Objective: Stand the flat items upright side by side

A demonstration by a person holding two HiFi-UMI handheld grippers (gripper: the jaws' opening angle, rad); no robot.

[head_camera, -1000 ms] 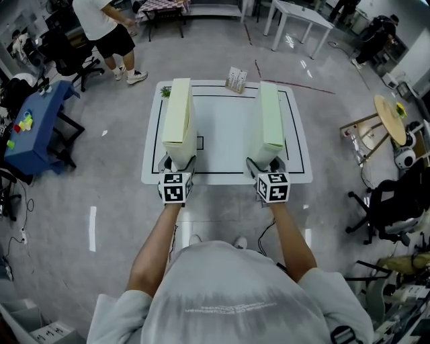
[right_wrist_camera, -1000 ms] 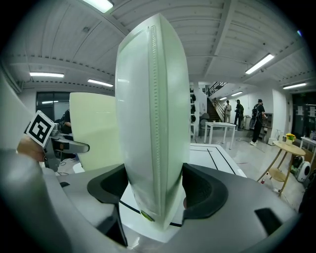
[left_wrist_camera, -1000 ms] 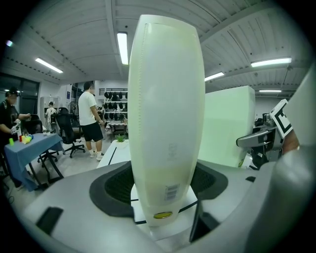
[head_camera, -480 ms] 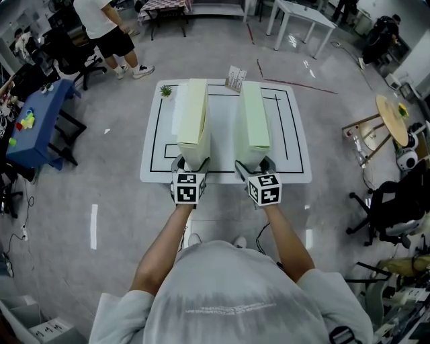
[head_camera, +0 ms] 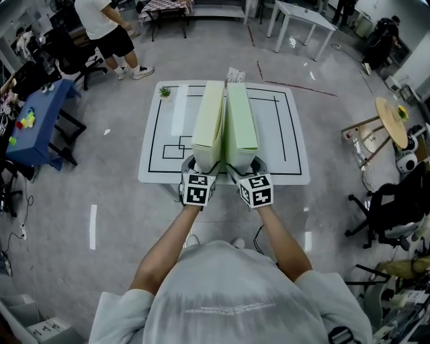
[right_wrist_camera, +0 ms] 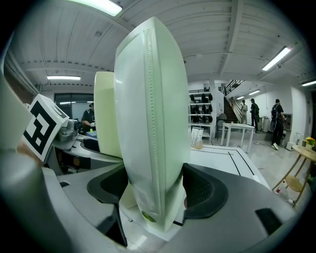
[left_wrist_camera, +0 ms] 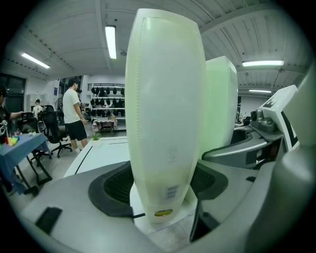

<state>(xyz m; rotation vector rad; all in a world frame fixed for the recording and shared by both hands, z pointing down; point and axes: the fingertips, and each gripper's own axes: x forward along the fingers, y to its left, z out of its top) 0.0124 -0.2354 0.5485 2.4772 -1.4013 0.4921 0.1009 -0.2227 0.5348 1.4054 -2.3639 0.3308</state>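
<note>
Two flat pale boxes stand on their long edges on the white table (head_camera: 289,148). My left gripper (head_camera: 203,164) is shut on the near end of the yellowish box (head_camera: 208,124), whose narrow face fills the left gripper view (left_wrist_camera: 165,123) between the dark pads (left_wrist_camera: 116,185). My right gripper (head_camera: 240,165) is shut on the near end of the green box (head_camera: 240,121), which also shows upright (right_wrist_camera: 150,128) between that gripper's pads (right_wrist_camera: 202,188). The boxes run parallel at the table's middle, close side by side. I cannot tell whether they touch. Each gripper view shows the other box beside its own, the green box (left_wrist_camera: 220,104) and the yellowish box (right_wrist_camera: 107,113).
A small plant (head_camera: 164,91) and a card stand (head_camera: 235,74) sit at the table's far edge. A person (head_camera: 107,27) stands beyond, near office chairs and a blue table (head_camera: 33,114). White tables (head_camera: 299,17) stand far back; a round wooden stool (head_camera: 390,117) is at right.
Both grippers have carried their boxes inward: the left one moved right, the right one moved left. The wide gap between the boxes has closed to almost nothing.
</note>
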